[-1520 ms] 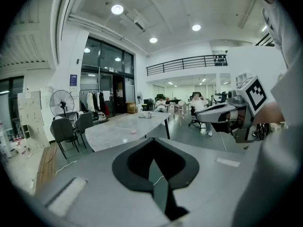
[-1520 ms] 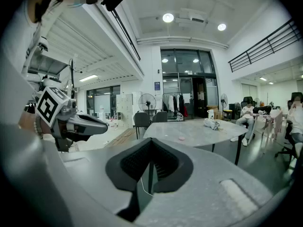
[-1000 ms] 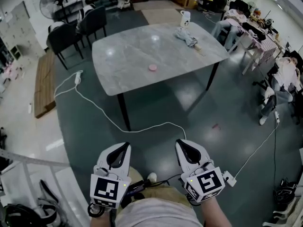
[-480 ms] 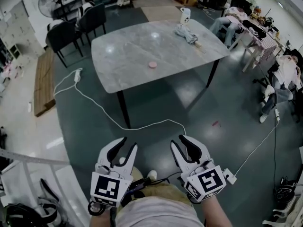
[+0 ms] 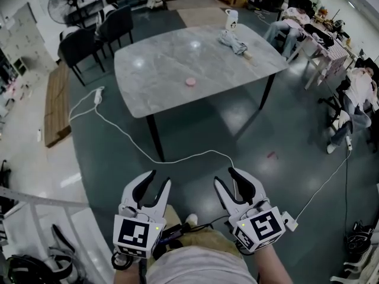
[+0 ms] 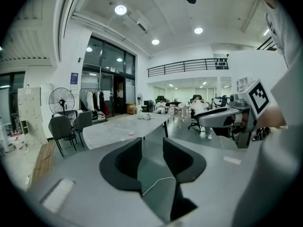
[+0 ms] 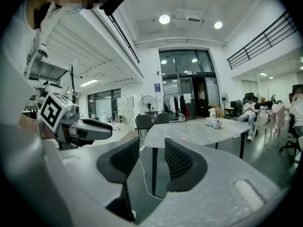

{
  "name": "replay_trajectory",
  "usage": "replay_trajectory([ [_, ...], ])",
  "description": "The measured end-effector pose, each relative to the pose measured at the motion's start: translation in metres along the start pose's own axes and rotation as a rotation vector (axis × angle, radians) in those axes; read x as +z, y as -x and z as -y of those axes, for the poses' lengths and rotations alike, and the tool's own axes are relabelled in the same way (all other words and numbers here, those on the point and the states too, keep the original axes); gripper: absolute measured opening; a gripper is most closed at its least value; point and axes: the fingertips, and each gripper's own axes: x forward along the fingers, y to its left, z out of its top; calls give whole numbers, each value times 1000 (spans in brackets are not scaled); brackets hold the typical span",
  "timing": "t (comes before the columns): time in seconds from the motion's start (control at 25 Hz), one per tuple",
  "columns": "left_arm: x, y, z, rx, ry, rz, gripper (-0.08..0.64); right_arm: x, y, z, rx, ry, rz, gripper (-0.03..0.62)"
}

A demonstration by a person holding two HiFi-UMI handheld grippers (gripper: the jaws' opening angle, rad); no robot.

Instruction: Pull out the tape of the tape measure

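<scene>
Locates tape measure [image 5: 190,82], a small pink disc, lying flat near the middle of the table [image 5: 154,96] top, untouched. Notes mug [image 5: 231,21] upright at the table's far right corner, with crumpled cloth [image 5: 233,45] just beside it on the near side. Places both grippers well short of the table, over the floor [image 5: 278,129] on its near side, side by side and not touching. Finds left gripper [image 5: 160,178] with jaws apart, just opened further, holding nothing; shows only floor and cable [image 5: 130,141] through the gap. Finds right gripper [image 5: 225,177] parted wider, likewise just opened further, also empty. Traces white cable from the table's left side, under its near edge, toward the grippers. Marks chairs [image 5: 77,46] and fan [image 5: 72,2] beyond the table's far left corner.
</scene>
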Motion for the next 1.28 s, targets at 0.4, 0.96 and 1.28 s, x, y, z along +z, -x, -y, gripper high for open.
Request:
replay_trajectory([
  [0.4, 7, -22, -1, -27, -13, -9, 155, 1, 5, 27, -66, -25, 10, 163],
  [0.96, 22, -84, -18, -89, -34, -15, 167, 6, -31, 63, -106, -33, 10, 178],
  [1.28, 33, -131, -53, -96, -32, -37, 176, 22, -82, 88, -99, -36, 1, 179],
])
